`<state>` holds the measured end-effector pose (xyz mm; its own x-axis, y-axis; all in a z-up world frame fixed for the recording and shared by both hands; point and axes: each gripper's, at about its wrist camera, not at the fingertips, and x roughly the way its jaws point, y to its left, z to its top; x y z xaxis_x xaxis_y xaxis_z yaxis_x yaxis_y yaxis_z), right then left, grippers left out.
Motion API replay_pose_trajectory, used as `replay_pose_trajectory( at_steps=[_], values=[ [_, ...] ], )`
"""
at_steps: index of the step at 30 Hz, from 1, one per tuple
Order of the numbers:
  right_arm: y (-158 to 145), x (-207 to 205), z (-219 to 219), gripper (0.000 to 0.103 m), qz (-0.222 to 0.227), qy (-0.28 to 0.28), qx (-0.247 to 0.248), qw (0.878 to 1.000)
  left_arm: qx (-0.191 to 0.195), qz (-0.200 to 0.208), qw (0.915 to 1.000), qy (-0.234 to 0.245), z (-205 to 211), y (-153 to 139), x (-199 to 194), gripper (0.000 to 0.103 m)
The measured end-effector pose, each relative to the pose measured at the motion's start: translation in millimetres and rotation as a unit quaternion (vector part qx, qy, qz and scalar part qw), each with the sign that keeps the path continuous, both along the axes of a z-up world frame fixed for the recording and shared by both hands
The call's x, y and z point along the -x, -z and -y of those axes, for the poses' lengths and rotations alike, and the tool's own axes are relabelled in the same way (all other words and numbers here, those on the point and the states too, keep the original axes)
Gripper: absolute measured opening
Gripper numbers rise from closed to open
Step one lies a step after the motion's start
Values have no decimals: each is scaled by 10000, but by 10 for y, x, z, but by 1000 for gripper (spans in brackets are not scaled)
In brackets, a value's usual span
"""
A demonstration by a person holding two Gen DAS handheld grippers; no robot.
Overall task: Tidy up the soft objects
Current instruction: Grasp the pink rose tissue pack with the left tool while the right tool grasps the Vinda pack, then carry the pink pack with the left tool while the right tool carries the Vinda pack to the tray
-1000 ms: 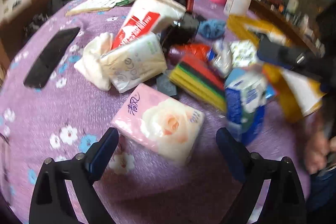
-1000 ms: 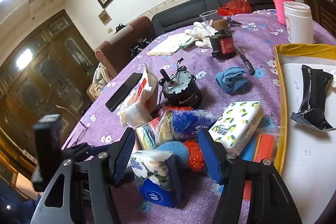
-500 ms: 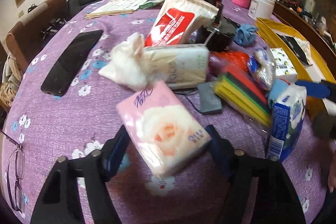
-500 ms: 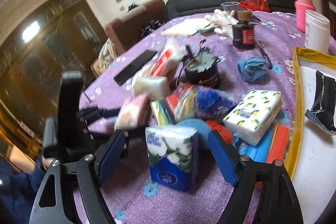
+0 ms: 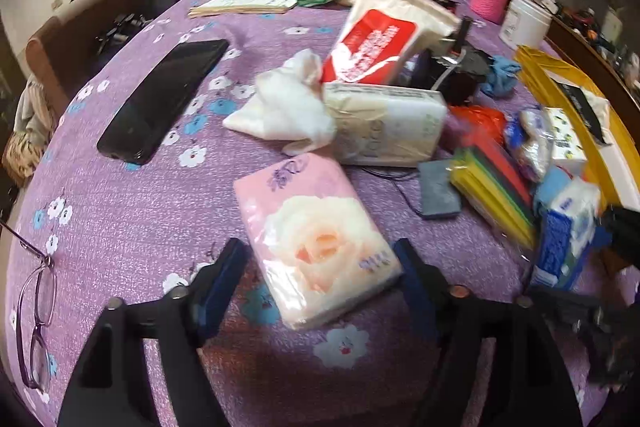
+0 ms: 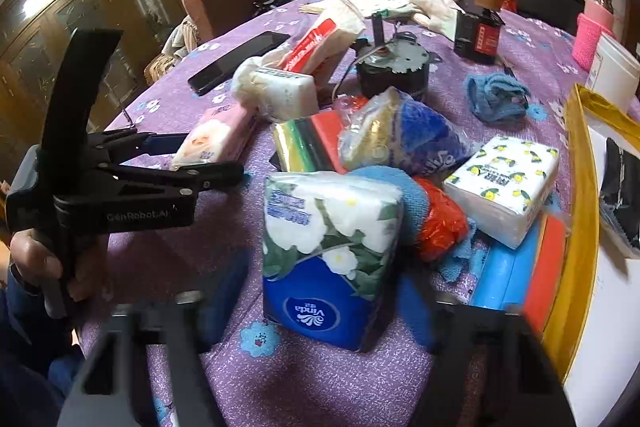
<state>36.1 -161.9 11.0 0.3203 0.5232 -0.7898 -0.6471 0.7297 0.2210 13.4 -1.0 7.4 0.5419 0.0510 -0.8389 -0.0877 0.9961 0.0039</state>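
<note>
A pink tissue pack with a rose print [image 5: 316,239] lies on the purple tablecloth. My left gripper [image 5: 320,279] is open, its fingers on either side of the pack's near end with small gaps. It also shows in the right wrist view [image 6: 216,135]. A blue and white Vinda tissue pack [image 6: 328,255] stands upright. My right gripper [image 6: 320,303] is open around its lower part, fingers blurred. The Vinda pack also shows at the right of the left wrist view [image 5: 564,235]. More tissue packs lie behind: a cream one [image 5: 384,125], a red and white one [image 5: 380,43], a lemon-print one [image 6: 504,183].
A black phone [image 5: 164,99] lies at the left and glasses [image 5: 38,311] at the near left edge. Coloured sponges [image 5: 496,183], a blue cloth [image 6: 496,97], a motor [image 6: 396,67], a dark bottle [image 6: 478,31] and a yellow tray [image 6: 576,227] crowd the right side.
My left gripper has closed in around the pink pack and my right gripper has moved in around the Vinda pack. Both packs still rest on the table.
</note>
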Motion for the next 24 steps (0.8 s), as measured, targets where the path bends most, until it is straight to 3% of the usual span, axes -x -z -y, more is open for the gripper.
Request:
replay_pose_trajectory(
  at_steps=[2,3,4,5,10,15,24],
  values=[
    [-11,-15,28,54,5,44,-36,10000,-43,45,10000,-32,6,4,-3,76],
    [-28,-3,32,53,63,40,-42,10000,-30,106,9999,-67,1,2,1,72],
    [-57,11,49,53,128,41,-116,9998,-70,172,9998,-76,4,-11,11,59],
    [-85,10,73,53,160,52,-212,9996,-90,196,9997,-82,4,-23,18,57],
    [-235,-6,218,53,269,223,-686,9970,-34,341,9994,-9,42,-81,77,53],
    [-363,-55,367,53,418,489,-1099,9919,-133,783,9967,195,228,-254,208,53],
    [-373,-144,466,53,361,781,-1182,9893,-567,851,9925,670,665,-214,269,53]
  ],
)
